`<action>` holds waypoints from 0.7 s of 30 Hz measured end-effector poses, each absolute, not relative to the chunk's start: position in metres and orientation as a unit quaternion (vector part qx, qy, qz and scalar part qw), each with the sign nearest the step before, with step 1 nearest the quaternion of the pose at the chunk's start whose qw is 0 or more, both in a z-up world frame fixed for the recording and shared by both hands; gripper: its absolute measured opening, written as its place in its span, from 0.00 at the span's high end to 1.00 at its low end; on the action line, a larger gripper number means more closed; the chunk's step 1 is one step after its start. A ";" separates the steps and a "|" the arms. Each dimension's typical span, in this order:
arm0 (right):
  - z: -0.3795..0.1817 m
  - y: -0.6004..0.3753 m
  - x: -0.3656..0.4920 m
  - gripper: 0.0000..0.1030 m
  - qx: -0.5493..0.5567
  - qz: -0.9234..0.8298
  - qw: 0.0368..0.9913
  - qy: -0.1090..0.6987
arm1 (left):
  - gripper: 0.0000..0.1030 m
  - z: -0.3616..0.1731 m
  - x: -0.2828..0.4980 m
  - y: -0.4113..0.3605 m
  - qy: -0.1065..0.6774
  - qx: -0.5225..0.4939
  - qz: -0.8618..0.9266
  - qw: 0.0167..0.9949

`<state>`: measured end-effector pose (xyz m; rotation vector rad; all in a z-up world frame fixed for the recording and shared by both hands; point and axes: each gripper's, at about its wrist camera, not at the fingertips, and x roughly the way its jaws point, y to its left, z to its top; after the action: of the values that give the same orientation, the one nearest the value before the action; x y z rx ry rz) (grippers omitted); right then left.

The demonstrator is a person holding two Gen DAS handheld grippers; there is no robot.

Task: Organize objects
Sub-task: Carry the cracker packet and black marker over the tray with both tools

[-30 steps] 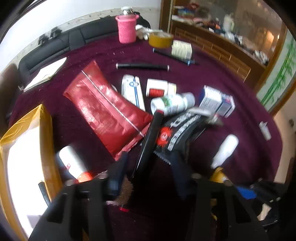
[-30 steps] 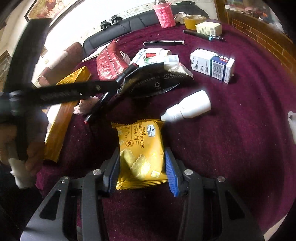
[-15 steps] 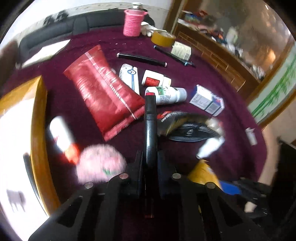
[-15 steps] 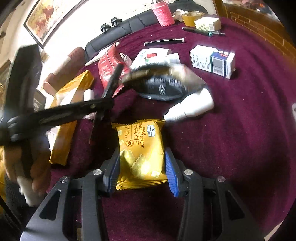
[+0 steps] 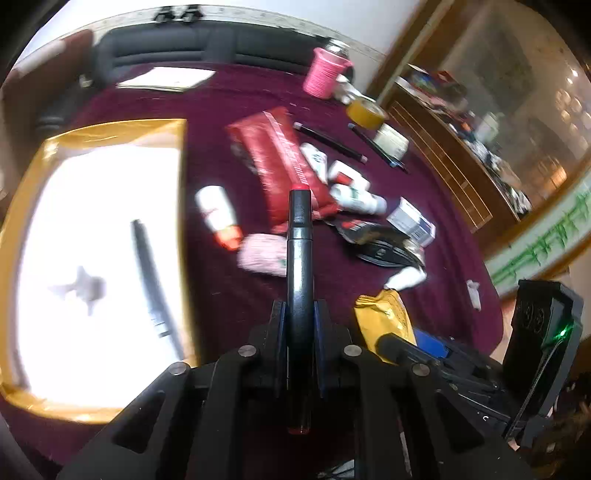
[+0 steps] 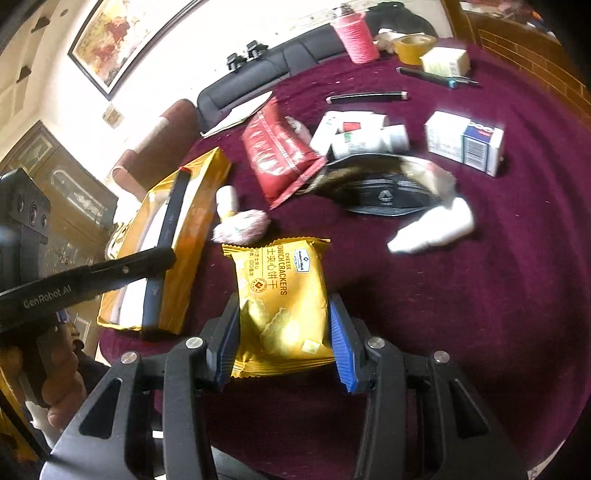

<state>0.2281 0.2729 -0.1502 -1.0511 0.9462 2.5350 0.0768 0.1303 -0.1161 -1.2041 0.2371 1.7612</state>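
Note:
My left gripper (image 5: 299, 317) is shut on a black marker (image 5: 300, 266) with red ends, held clear of the cloth and pointing away along the fingers. In the right wrist view this marker (image 6: 166, 236) hangs over the near wall of a yellow box (image 6: 201, 184). The left wrist view shows the box (image 5: 110, 129) open, with a white inside and a dark pen (image 5: 151, 280) lying in it. My right gripper (image 6: 284, 332) is shut on a yellow cracker packet (image 6: 282, 295), pads pressing both its sides. The packet (image 5: 384, 314) also shows at lower right in the left wrist view.
On the maroon cloth (image 6: 480, 295) lie a red pouch (image 6: 277, 147), a pink fluffy ball (image 6: 243, 229), a white bottle (image 6: 432, 232), a black pouch (image 6: 384, 188), a white and blue carton (image 6: 465, 142), small medicine boxes and pens. A pink cup (image 6: 354, 35) and tape roll (image 6: 412, 46) stand at the far edge.
The left gripper shut on the black marker, lifted it off the cloth and swung left toward the yellow box. The right gripper rose slightly with the cracker packet.

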 end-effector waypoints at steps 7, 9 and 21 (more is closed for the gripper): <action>-0.141 0.252 0.210 0.59 -0.369 0.873 0.088 0.308 | 0.88 -0.102 0.039 0.073 0.066 -0.493 0.759 0.420; -0.137 0.245 0.202 0.59 -0.371 0.874 0.077 0.303 | 0.88 -0.101 0.025 0.057 0.050 -0.493 0.769 0.403; -0.126 0.174 0.110 0.59 -0.415 0.874 -0.019 0.252 | 0.88 -0.131 -0.055 0.005 0.024 -0.511 0.803 0.307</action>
<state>0.1099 0.1740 -0.1264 -1.3200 0.8026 2.7784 -0.0547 0.0054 -0.1312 -1.3508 0.0642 2.1244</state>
